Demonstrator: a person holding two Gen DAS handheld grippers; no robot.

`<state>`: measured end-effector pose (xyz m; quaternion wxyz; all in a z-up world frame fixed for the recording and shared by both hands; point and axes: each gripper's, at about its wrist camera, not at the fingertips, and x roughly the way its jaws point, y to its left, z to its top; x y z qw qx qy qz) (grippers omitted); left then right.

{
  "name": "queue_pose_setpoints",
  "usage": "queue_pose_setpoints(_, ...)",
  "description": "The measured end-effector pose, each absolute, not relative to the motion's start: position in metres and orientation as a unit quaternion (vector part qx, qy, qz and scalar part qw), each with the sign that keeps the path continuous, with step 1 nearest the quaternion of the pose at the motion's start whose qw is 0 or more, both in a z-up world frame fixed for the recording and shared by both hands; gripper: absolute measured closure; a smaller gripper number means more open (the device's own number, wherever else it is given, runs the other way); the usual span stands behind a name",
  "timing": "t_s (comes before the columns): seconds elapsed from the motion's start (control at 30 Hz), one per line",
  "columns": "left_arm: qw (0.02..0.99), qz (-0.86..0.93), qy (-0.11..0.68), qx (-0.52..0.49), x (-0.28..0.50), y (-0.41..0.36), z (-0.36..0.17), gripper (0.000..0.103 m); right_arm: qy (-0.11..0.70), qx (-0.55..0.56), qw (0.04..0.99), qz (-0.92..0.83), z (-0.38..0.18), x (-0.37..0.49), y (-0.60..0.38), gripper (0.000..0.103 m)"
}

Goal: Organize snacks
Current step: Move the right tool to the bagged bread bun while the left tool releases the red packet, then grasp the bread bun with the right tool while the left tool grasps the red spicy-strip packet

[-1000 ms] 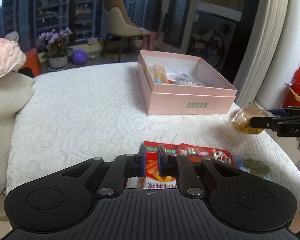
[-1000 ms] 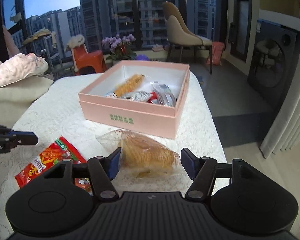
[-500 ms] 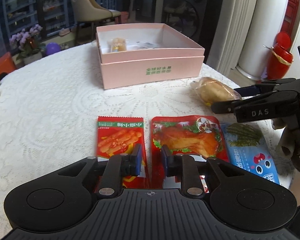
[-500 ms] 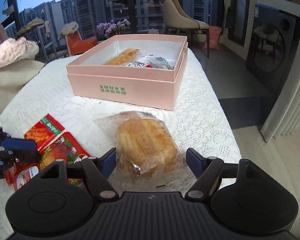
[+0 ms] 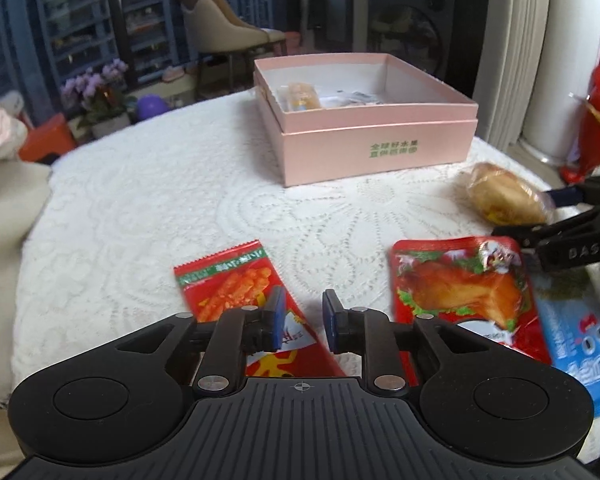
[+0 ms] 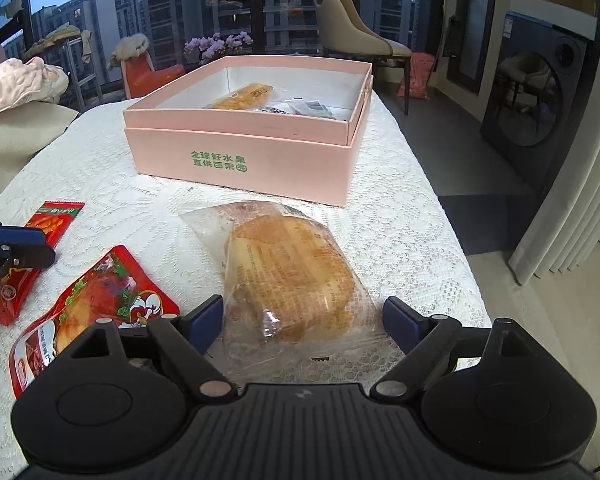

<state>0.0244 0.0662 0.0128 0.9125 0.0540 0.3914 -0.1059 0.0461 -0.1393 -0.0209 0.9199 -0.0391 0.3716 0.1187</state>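
Snacks lie loose on the lace cloth in front of the pink box (image 6: pixel 240 160): pickup step, right gripper (image 6: pixel 302 318) widening around the bagged bread (image 6: pixel 288 276), left gripper (image 5: pixel 302 316) barely parting over the red packet (image 5: pixel 228 284); next close squarely, lift boxward; only left view shows the blue packet (image 5: pixel 572 340).

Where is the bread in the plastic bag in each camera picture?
Left wrist view: the bagged bread lies far right on the lace cloth, beside the right gripper's dark fingers.
Right wrist view: the bagged bread lies low in the middle, between the right gripper's opening jaws.
Shared landmark: the pink box behind it.
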Motion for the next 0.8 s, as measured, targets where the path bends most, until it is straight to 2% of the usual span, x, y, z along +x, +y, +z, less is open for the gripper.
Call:
queue_pose_setpoints(0.07, 0.910, -0.120, 0.394, 0.041, 0.025, 0.067, 0.012, 0.063, 0.370, -0.036, 0.921, 0.117, -0.022, 0.046, -0.140, 0.015)
queue_pose_setpoints(0.13, 0.906, -0.141, 0.399, 0.019, 0.026, 0.071, 0.014, 0.058, 0.367, -0.036, 0.922, 0.115, -0.022, 0.046, -0.140, 0.014)
queue_pose_setpoints(0.3, 0.920, -0.088, 0.377, -0.068, 0.012, 0.108, 0.031, 0.060, 0.362, -0.033, 0.925, 0.113, -0.023, 0.045, -0.140, 0.013)
queue_pose_setpoints(0.43, 0.906, -0.046, 0.401, -0.131, 0.013, 0.135, 0.026, 0.061, 0.357, -0.028, 0.927, 0.112, -0.025, 0.044, -0.142, 0.011)
queue_pose_setpoints(0.6, 0.894, -0.080, 0.430, -0.090, 0.025, 0.099, 0.010, 0.058, 0.356, -0.028, 0.927, 0.112, -0.025, 0.044, -0.141, 0.010)
queue_pose_setpoints(0.67, 0.901, -0.090, 0.420, -0.057, 0.029, 0.080, 0.007, 0.047, 0.356, -0.028, 0.927, 0.112, -0.025, 0.044, -0.141, 0.010)
queue_pose_setpoints(0.7, 0.904, -0.093, 0.415, -0.041, 0.030, 0.073, 0.007, 0.046, 0.356, -0.028, 0.927, 0.112, -0.025, 0.044, -0.141, 0.009)
queue_pose_setpoints(0.77, 0.903, -0.103, 0.416, -0.021, 0.034, 0.063, 0.005, 0.035, 0.356, -0.028, 0.927, 0.113, -0.025, 0.044, -0.141, 0.008)
queue_pose_setpoints(0.8, 0.903, -0.103, 0.417, -0.005, 0.034, 0.059, 0.005, 0.034, 0.356, -0.027, 0.927, 0.114, -0.026, 0.044, -0.141, 0.007)
